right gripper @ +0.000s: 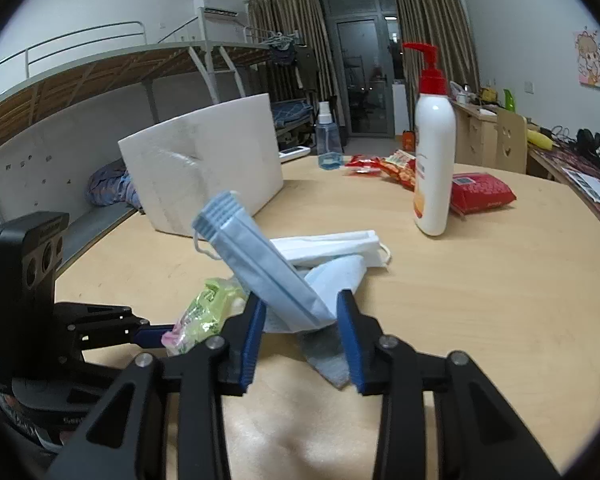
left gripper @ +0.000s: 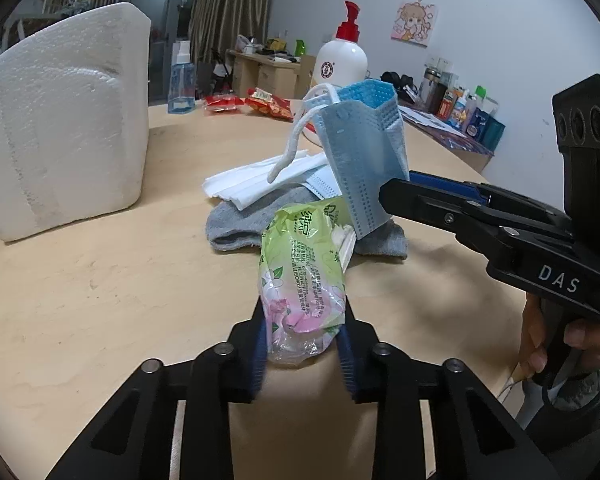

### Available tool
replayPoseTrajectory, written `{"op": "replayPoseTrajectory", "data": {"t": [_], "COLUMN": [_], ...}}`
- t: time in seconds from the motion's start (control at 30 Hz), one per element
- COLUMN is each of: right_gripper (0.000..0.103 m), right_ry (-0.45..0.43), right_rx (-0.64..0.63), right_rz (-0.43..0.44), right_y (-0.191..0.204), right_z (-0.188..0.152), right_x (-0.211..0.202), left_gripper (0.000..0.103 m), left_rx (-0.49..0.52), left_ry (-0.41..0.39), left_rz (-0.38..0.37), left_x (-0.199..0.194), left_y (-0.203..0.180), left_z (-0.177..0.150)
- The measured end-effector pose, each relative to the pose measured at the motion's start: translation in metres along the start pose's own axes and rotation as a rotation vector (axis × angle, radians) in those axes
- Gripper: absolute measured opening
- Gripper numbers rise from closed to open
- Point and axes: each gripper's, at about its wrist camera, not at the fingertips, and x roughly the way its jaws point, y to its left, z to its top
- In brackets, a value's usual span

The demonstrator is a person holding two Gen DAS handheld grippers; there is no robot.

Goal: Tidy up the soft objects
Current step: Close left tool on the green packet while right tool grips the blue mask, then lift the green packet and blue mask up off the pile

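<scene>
My left gripper (left gripper: 304,320) is shut on a green and pink tissue pack (left gripper: 300,264), held just above the table; the pack also shows in the right wrist view (right gripper: 204,312). My right gripper (right gripper: 302,308) is shut on a stack of blue face masks (right gripper: 260,264), lifted and tilted up to the left; the stack also shows in the left wrist view (left gripper: 360,160). Under them lie white masks (right gripper: 332,244) and a grey cloth (left gripper: 236,224) on the wooden table (right gripper: 480,300).
A white foam box (left gripper: 60,140) stands at the left. A white pump bottle with a red top (right gripper: 434,160), red snack packets (right gripper: 480,194), and a small blue spray bottle (right gripper: 328,144) stand farther back. A bunk bed and desks line the room's walls.
</scene>
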Motion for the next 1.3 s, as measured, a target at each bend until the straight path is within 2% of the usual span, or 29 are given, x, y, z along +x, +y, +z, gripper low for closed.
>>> {"op": "replayPoseTrajectory", "data": {"t": [0.13, 0.23, 0.57, 0.7, 0.73, 0.8, 0.83, 0.87, 1.03, 1.3], "right_gripper": [0.047, 0.062, 0.063, 0.042, 0.035, 0.029, 0.020, 0.017, 0.016, 0.016], "right_ry": [-0.011, -0.022, 0.014, 0.059, 0.063, 0.063, 0.060, 0.053, 0.007, -0.066], "right_rx": [-0.010, -0.040, -0.074, -0.047, -0.048, -0.048, -0.046, -0.040, -0.002, 0.024], "right_rz": [0.006, 0.010, 0.015, 0.020, 0.015, -0.003, -0.005, -0.003, 0.016, -0.002], "right_y": [0.006, 0.014, 0.023, 0.020, 0.020, 0.020, 0.020, 0.019, 0.016, 0.017], "right_z": [0.004, 0.004, 0.007, 0.002, 0.001, -0.002, -0.003, -0.004, -0.001, 0.012], "right_x": [-0.003, -0.007, 0.007, 0.016, 0.016, 0.015, 0.013, 0.011, -0.005, -0.036], "left_gripper": [0.027, 0.027, 0.026, 0.025, 0.025, 0.025, 0.025, 0.025, 0.025, 0.025], "left_rx": [0.006, 0.010, -0.003, -0.013, -0.015, -0.022, -0.024, -0.028, -0.042, -0.058], "left_ry": [-0.001, -0.012, -0.028, -0.041, -0.042, -0.045, -0.047, -0.051, -0.076, -0.143], "left_rz": [-0.003, -0.013, -0.012, -0.003, 0.000, 0.001, 0.001, 0.003, 0.009, 0.044], "left_x": [-0.004, -0.007, -0.013, -0.018, -0.019, -0.019, -0.020, -0.022, -0.030, -0.054], "left_y": [0.002, 0.002, 0.008, 0.013, 0.014, 0.014, 0.015, 0.016, 0.020, 0.023], "left_z": [-0.003, -0.005, -0.009, -0.011, -0.011, -0.011, -0.012, -0.013, -0.014, -0.009]}}
